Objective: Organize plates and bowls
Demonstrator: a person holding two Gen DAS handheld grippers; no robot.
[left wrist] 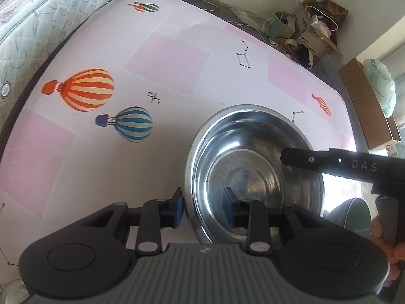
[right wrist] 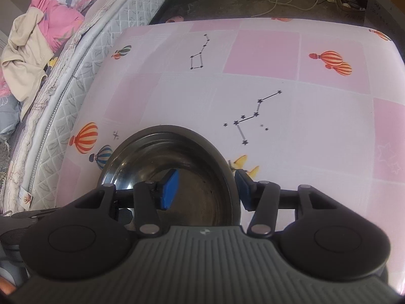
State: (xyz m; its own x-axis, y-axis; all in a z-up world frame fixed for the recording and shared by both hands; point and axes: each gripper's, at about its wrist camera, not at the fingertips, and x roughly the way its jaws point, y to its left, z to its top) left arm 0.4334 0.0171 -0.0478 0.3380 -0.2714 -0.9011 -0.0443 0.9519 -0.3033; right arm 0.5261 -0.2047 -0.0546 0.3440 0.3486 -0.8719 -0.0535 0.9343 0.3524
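Grey ribbed body and black linkages of the left claw (left wrist: 203, 207) along the bottom edge, blue pads (left wrist: 178, 209) astride the near-left rim of a steel bowl (left wrist: 253, 152): one pad outside against the rim, the other inside over the sloping wall. Cannot tell firm clamping from mere touching there. Bowl upright on the bench (left wrist: 177, 58), lower centre of the left view, on a pink checked cover printed with striped balloons and star patterns. From the right edge, one dark finger of the right claw (right wrist: 206, 187) reaching over the bowl's far side, with a hand (left wrist: 382, 230) on its grip at lower right. Seen from the right wrist: same bowl at bottom centre, right claw plainly apart, one pad hanging inside clear of the wall, the other just outside the right rim. Quilted mattress (left wrist: 38, 25) at upper left beside the bench; cardboard boxes (left wrist: 314, 33) at upper right.
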